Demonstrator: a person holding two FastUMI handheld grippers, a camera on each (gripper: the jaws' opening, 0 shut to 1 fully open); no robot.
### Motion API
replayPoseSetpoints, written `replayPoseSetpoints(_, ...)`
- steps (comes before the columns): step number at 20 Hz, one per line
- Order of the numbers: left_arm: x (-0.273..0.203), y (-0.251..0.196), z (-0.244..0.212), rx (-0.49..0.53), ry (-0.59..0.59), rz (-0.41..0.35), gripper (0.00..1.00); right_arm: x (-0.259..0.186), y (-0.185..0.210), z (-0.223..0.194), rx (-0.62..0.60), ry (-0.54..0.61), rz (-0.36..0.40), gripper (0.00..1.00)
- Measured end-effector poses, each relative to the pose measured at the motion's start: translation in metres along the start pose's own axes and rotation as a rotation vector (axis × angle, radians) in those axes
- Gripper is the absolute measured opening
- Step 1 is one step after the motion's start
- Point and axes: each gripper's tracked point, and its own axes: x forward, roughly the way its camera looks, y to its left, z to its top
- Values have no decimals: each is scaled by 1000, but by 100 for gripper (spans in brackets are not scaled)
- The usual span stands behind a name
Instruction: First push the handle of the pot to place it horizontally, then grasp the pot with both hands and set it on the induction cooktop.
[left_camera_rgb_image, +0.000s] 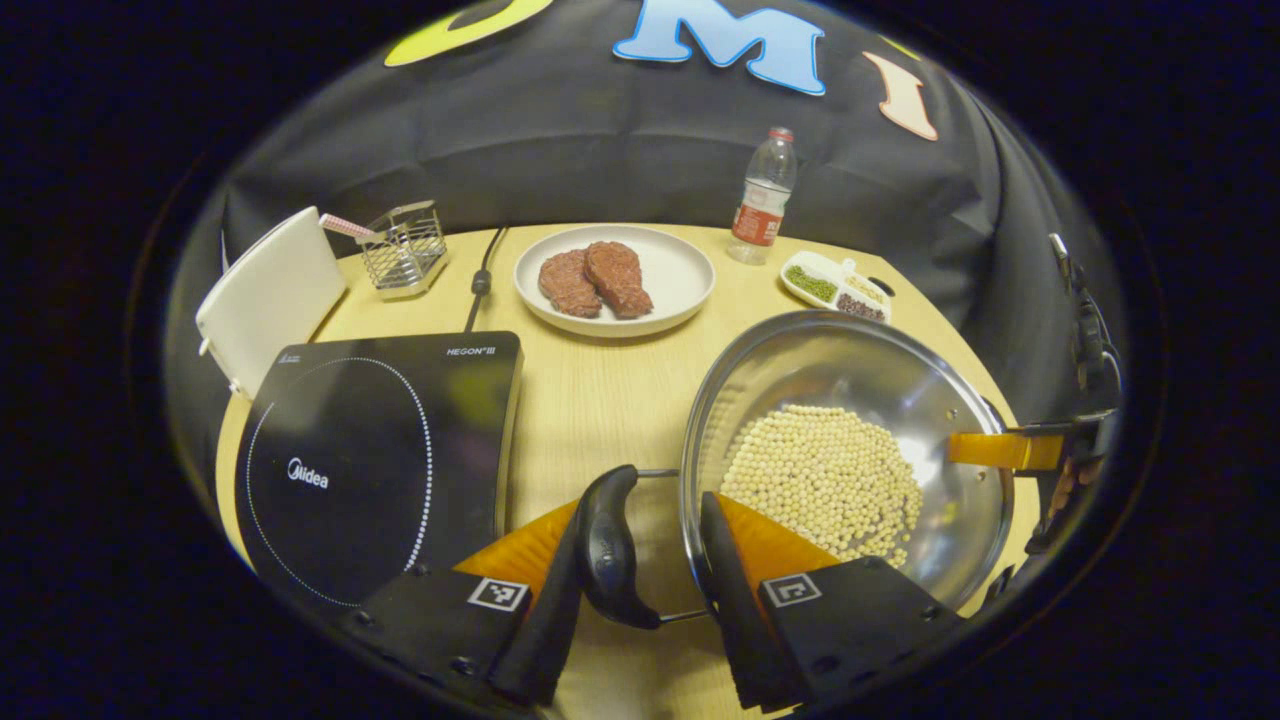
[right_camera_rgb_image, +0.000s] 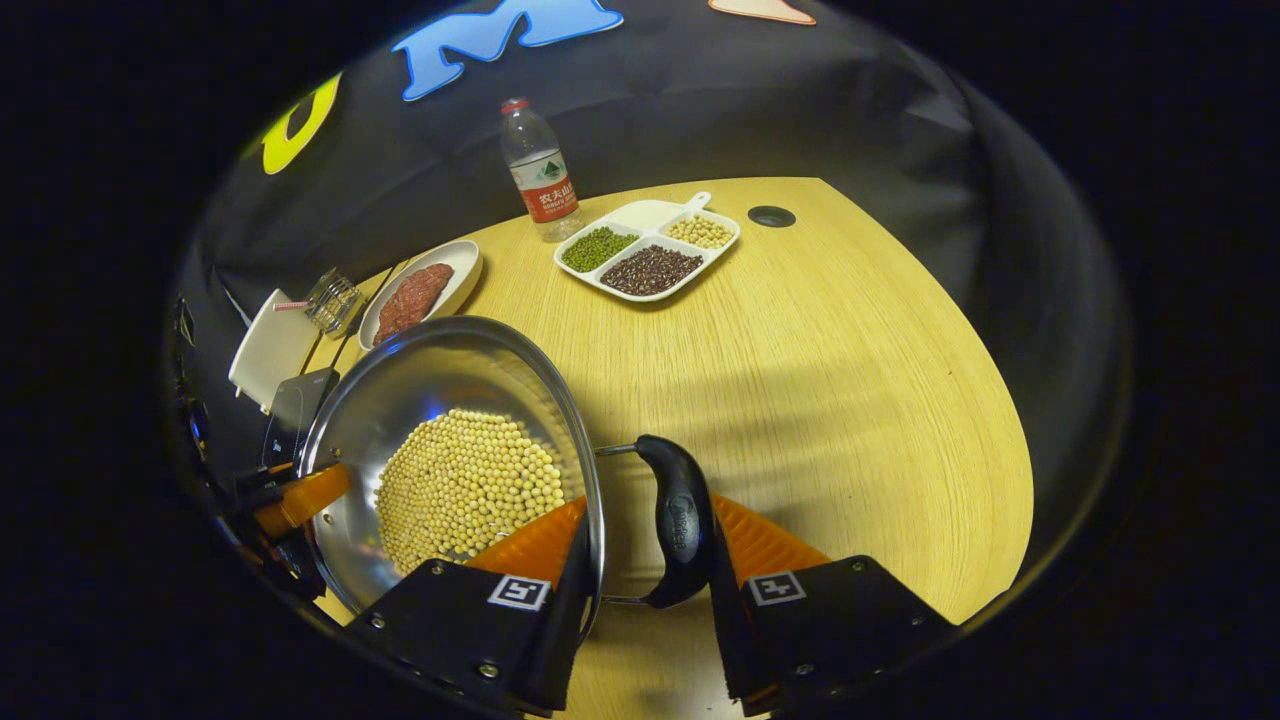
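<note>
The table (right_camera_rgb_image: 850, 380) carried everything, and I had the cooktop (left_camera_rgb_image: 380, 460) at its left edge, its glass bare. The pot (left_camera_rgb_image: 850, 400) stood just right of it, near the front edge, wide and shiny, with a layer of pale beans (left_camera_rgb_image: 825, 480) on its bottom. I judged it stiff, slick-walled and fairly heavy with that load, likely to tip and spill if one side rose first, so the two loop handles looked like the places to hold.

My left gripper (left_camera_rgb_image: 650, 545) straddled the pot's left handle (left_camera_rgb_image: 608, 545) and rim, one finger outside the handle, the other inside the wall. My right gripper (right_camera_rgb_image: 645, 545) sat likewise on the right handle (right_camera_rgb_image: 680, 530). I couldn't tell whether either pair of fingers was pressing or merely bracketing.

Behind were a plate (left_camera_rgb_image: 680, 290) of meat, a divided dish (right_camera_rgb_image: 650, 255) of beans and a bottle (right_camera_rgb_image: 540, 170) at the far edge.
</note>
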Motion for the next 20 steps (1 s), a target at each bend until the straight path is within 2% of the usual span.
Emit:
replayPoseSetpoints(4,0,-2,2,-1,0,0,67,0,1,0,-18,-6,2,57)
replayPoseSetpoints(5,0,-1,1,4,3,3,62,0,0,0,-32,-8,-1,57)
replayPoseSetpoints(8,-2,-1,1,-7,12,18,64,-2,2,-1,-34,1,-6,57)
replayPoseSetpoints(9,-5,-1,1,-11,8,19,60,-5,3,-3,-31,6,-5,57)
replayPoseSetpoints(15,-21,6,11,-4,-11,18,60,-34,13,-4,-13,2,-5,57)
replayPoseSetpoints(16,-28,8,14,-4,-17,13,63,-40,16,-4,-14,-3,-11,57)
replayPoseSetpoints(17,-31,14,16,-5,-23,9,60,-47,19,-3,-14,-12,-14,58)
replayPoseSetpoints(18,-36,19,18,-4,-27,3,67,-53,22,-2,-16,-18,-18,57)
replayPoseSetpoints(20,-41,29,25,0,-33,-5,60,-64,30,-1,-9,-25,-25,57)
